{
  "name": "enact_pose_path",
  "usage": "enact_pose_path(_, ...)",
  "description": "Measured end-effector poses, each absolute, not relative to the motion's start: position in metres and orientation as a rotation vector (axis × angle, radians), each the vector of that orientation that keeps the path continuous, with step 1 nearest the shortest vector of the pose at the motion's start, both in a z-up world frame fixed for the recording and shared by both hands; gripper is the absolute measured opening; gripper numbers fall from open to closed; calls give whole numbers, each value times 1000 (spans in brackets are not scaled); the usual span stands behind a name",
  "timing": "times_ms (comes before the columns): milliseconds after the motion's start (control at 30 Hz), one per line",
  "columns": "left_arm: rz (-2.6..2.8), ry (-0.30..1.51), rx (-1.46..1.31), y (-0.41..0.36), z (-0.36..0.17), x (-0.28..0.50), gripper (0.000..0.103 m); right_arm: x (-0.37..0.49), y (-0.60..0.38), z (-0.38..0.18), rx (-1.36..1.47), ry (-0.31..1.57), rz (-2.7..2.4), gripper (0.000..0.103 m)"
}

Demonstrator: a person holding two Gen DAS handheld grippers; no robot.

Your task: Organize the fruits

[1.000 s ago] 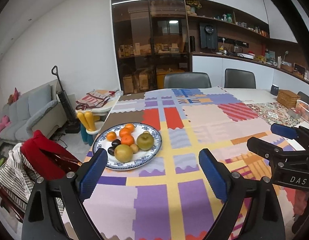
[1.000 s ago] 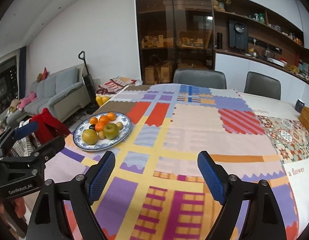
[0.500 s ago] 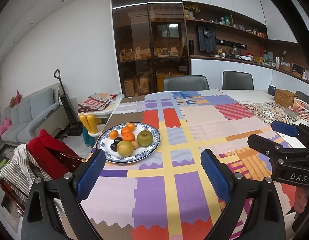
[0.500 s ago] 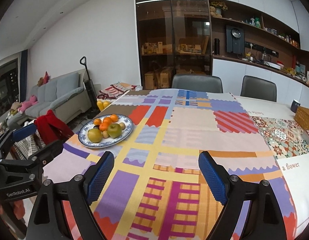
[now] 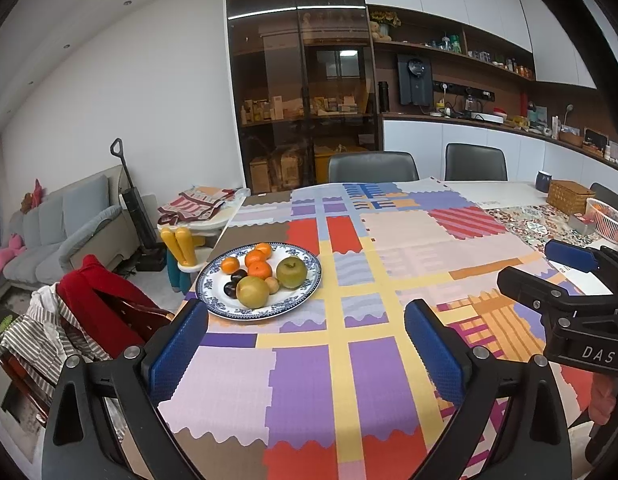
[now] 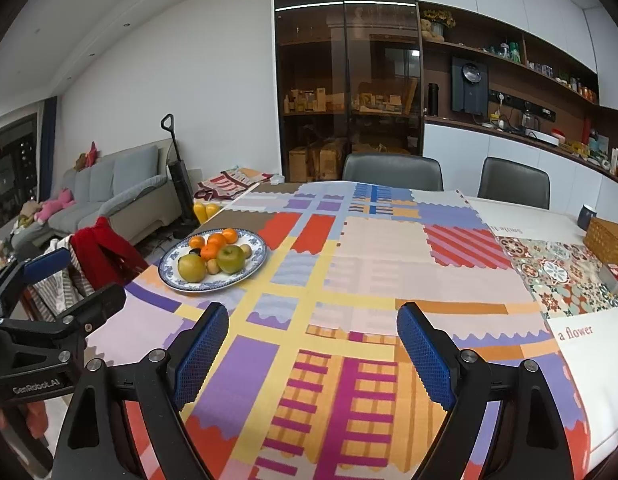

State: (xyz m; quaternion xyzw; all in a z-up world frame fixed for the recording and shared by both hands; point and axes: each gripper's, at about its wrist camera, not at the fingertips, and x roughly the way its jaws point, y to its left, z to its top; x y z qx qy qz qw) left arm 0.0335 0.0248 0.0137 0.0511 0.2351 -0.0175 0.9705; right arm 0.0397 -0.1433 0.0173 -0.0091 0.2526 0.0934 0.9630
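Observation:
A blue-and-white plate sits near the left edge of the patchwork tablecloth. It holds a green apple, a yellow-brown pear, three oranges, dark plums and a small brown fruit. My left gripper hovers just short of the plate, its jaws opening with nothing between them. My right gripper stands open and empty over the cloth, to the right of the plate, with the apple and pear ahead on the left.
A wicker box, a white basket and a dark mug stand at the table's far right. Two grey chairs line the far side. A chair draped with red and striped clothes stands at the left edge.
Both grippers have drawn back from the table, so the near edge of the cloth now shows. The left jaws have spread a little wider. The fruit has not moved.

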Motion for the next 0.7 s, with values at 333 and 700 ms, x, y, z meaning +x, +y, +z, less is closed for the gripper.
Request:
enact_pose_path(333,-35,488,97,25,12,29,103,36,-143,19,-18,507,190,87)
enact_pose_path(700,-34,489,74,28,12,24,103,32,-144,23,-21,506,191,87)
